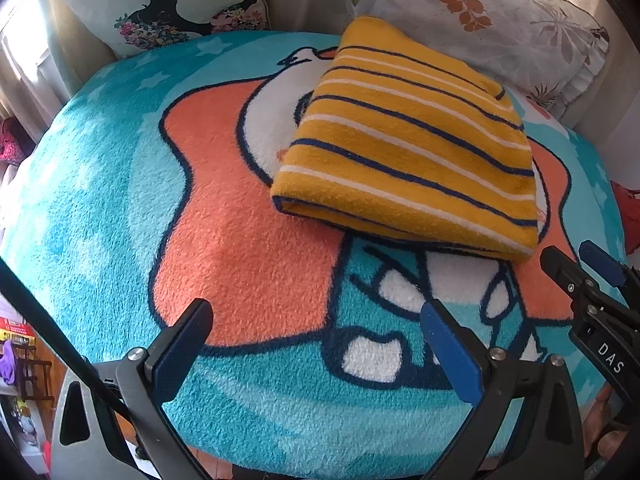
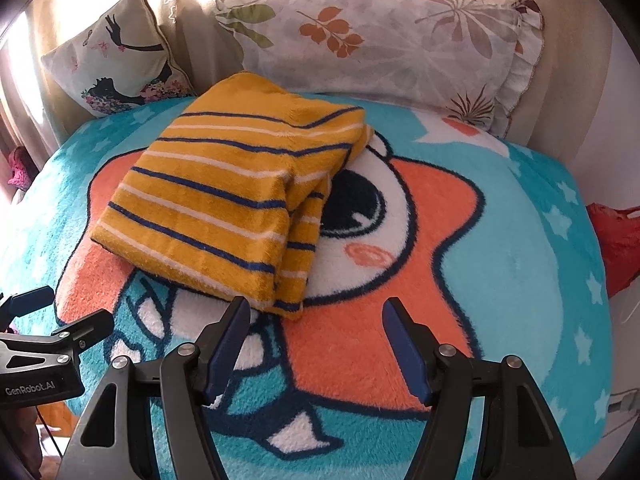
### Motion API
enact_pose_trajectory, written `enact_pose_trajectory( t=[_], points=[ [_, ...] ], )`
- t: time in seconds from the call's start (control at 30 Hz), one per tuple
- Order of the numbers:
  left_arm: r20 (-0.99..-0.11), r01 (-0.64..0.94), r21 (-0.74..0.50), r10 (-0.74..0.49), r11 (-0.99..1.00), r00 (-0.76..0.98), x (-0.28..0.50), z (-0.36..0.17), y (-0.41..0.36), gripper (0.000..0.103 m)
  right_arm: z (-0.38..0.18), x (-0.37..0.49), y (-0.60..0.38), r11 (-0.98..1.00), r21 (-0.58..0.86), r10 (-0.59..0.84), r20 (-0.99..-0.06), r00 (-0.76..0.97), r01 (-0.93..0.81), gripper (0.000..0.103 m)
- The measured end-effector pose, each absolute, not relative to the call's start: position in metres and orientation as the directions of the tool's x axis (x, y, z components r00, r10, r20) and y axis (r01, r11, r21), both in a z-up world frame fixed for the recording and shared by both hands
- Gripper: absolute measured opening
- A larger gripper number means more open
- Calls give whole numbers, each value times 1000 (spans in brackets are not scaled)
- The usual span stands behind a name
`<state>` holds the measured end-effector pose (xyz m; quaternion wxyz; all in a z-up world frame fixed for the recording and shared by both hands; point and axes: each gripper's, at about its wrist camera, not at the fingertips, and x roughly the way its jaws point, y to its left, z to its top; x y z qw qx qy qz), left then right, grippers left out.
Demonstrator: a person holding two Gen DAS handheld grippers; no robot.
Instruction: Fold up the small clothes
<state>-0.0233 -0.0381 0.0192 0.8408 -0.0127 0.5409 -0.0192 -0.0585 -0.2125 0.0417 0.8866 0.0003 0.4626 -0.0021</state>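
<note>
A folded yellow garment with navy and white stripes (image 1: 404, 136) (image 2: 228, 204) lies on the cartoon fleece blanket (image 1: 120, 208) (image 2: 520, 248). My left gripper (image 1: 316, 320) is open just above the blanket, short of the garment's near edge, with nothing between its fingers. My right gripper (image 2: 316, 312) is also open and empty, and its left fingertip sits close to the garment's near corner. Each gripper shows in the other's view: the right gripper (image 1: 580, 260) at the right edge, the left gripper (image 2: 68, 308) at the lower left.
A leaf-print pillow (image 2: 400, 40) (image 1: 500, 20) and a cushion with a dark figure print (image 2: 120, 64) (image 1: 168, 8) lean at the far end of the bed. Something red (image 2: 616, 240) lies off the bed's right side. A floor with furniture (image 1: 24, 360) shows at the lower left.
</note>
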Motion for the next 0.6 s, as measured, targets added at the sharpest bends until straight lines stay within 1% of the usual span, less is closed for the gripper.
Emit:
enact_pose_trajectory(
  t=[0.6],
  points=[
    [-913, 18, -31, -36, 999, 406, -26, 15, -42, 103, 41, -64, -215, 1000, -13, -19, -820, 571, 15, 76]
  ],
)
